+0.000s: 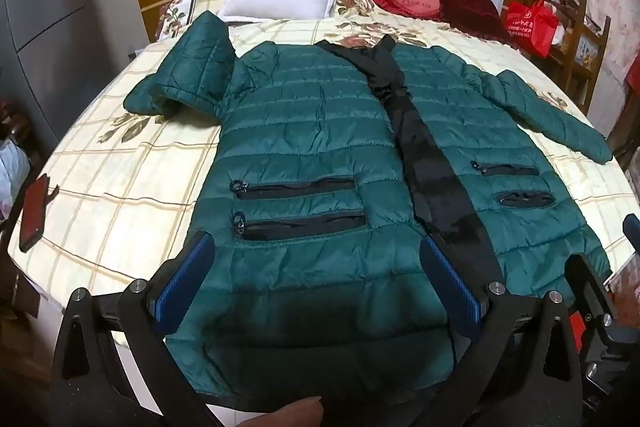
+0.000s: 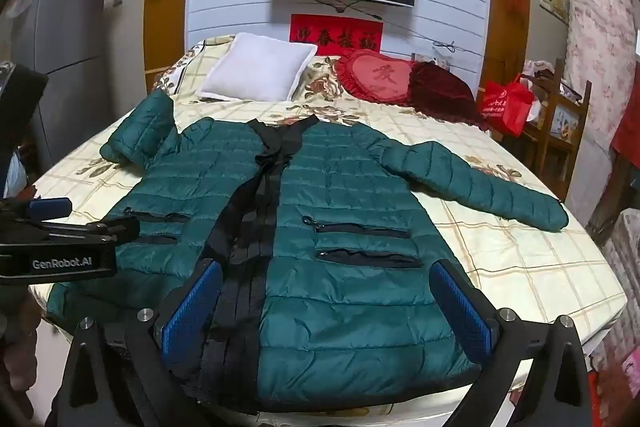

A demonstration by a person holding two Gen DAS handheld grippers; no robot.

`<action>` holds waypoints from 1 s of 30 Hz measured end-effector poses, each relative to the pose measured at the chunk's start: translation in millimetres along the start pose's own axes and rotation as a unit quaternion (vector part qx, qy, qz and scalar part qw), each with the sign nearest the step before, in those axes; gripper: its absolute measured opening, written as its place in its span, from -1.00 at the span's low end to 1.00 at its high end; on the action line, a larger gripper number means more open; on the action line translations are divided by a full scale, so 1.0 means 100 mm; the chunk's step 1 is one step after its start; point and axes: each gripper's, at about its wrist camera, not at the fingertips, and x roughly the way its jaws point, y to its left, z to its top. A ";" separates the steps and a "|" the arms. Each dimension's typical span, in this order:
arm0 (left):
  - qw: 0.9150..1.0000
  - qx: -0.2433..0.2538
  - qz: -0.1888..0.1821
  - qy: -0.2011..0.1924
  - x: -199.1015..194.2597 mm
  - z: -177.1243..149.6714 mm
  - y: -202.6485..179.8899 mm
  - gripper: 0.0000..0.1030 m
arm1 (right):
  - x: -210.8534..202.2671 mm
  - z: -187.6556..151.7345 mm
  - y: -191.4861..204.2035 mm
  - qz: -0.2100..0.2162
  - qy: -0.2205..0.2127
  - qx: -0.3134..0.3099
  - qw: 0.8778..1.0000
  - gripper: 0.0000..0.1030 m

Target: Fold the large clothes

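Both the left gripper (image 1: 316, 291) and right gripper (image 2: 326, 307) hover with jaws wide, empty, above the hem of the green jacket (image 1: 312, 131) spread on the bed (image 1: 120, 187). Risk: slippery quilted fabric may slide or bunch when pinched. Collar points away from the jaws; long axis runs hem to collar.
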 end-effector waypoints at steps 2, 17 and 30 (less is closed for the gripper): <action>1.000 -0.002 -0.001 -0.002 -0.02 0.00 0.00 0.99 | 0.01 0.00 0.02 -0.002 0.004 -0.007 1.000 0.99; 1.000 0.000 0.001 0.004 0.12 -0.03 0.00 0.99 | 0.00 0.03 0.06 -0.004 0.006 -0.008 1.000 0.99; 1.000 0.002 -0.002 0.006 0.12 -0.06 -0.02 0.99 | 0.00 0.01 0.01 -0.002 0.004 -0.007 1.000 0.99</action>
